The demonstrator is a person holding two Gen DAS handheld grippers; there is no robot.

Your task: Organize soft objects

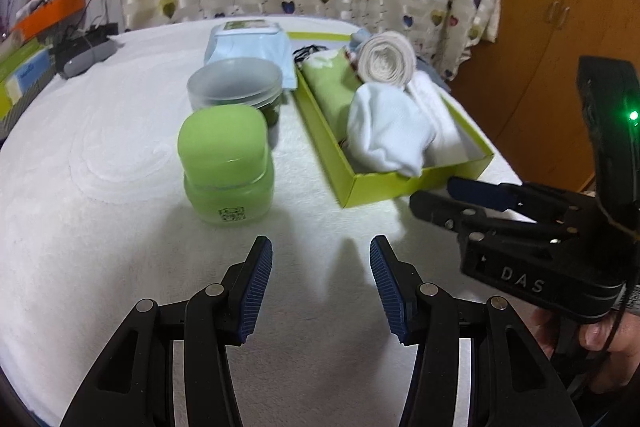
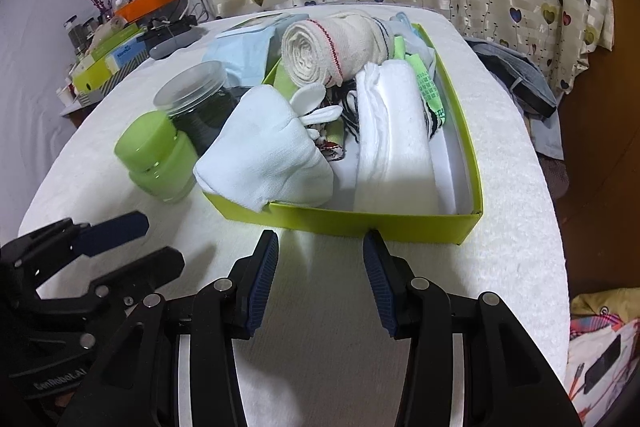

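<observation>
The green box sits on the white table, just past the right gripper, whose jaws are wide apart and hold nothing. Inside the box, a pale blue sock bundle fills the near left corner. A folded white towel lies beside it, and a rolled cream cloth lies behind. Small things under the roll are hard to make out, maybe more socks. The left gripper is left of the box, wide open and empty too.

"DAS" on right claw, "GenRobot.AI" on left claw
</observation>
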